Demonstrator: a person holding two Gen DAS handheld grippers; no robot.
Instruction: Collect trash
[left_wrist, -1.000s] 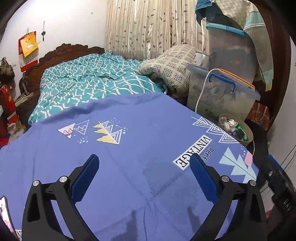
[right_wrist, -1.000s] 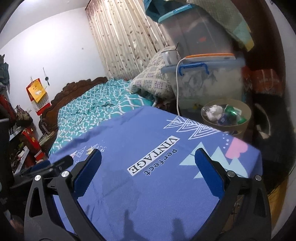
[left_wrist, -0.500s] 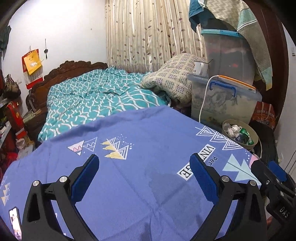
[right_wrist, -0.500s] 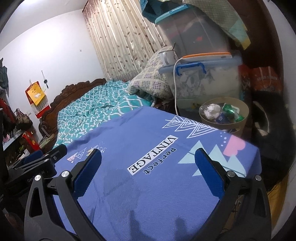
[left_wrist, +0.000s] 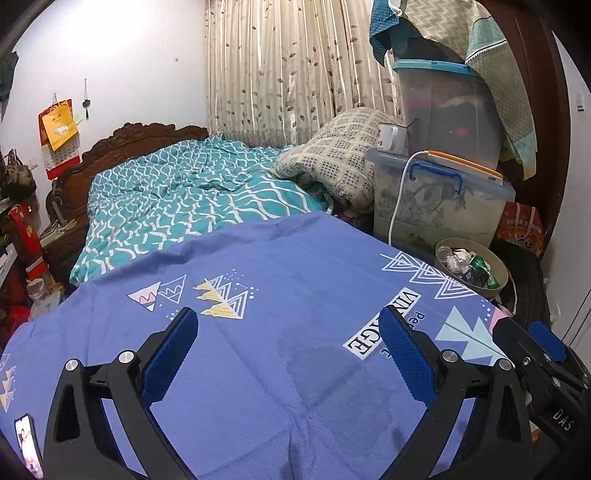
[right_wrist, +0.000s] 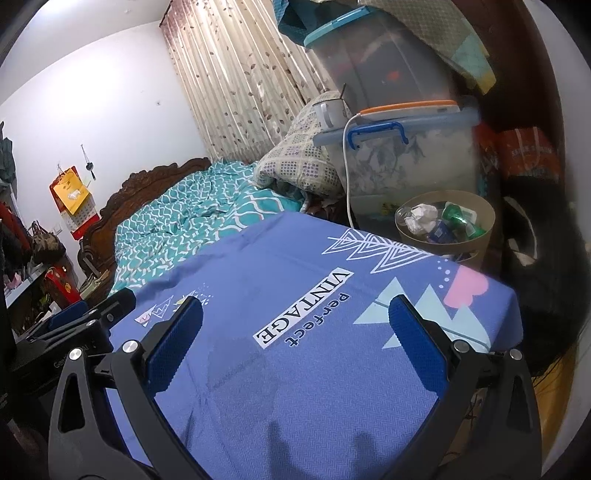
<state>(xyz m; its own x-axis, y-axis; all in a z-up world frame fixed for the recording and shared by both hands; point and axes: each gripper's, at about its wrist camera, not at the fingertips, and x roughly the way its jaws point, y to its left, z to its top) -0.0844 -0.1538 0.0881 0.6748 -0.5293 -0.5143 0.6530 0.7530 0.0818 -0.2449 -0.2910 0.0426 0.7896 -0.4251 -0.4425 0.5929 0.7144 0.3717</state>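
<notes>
A round tan waste bin (right_wrist: 480, 218) stands on the floor beyond the far right corner of the table; it holds crumpled paper (right_wrist: 419, 218), green wrappers and a bottle. It also shows in the left wrist view (left_wrist: 498, 267). The table has a blue printed cloth (right_wrist: 295, 280), also in the left wrist view (left_wrist: 258, 332), with no loose trash on it. My left gripper (left_wrist: 288, 350) is open and empty above the cloth. My right gripper (right_wrist: 295, 339) is open and empty above the cloth. The right gripper also shows at the right edge of the left wrist view (left_wrist: 543, 354).
A bed with a teal quilt (left_wrist: 177, 199) lies behind the table. Stacked plastic storage boxes (right_wrist: 406, 162) with a mug and a white cable stand behind the bin. A phone (left_wrist: 27, 443) lies at the table's near left corner. Shelves with clutter stand at the far left.
Both grippers have risen and tilted upward, so more of the room and wall shows. Both stay open and empty.
</notes>
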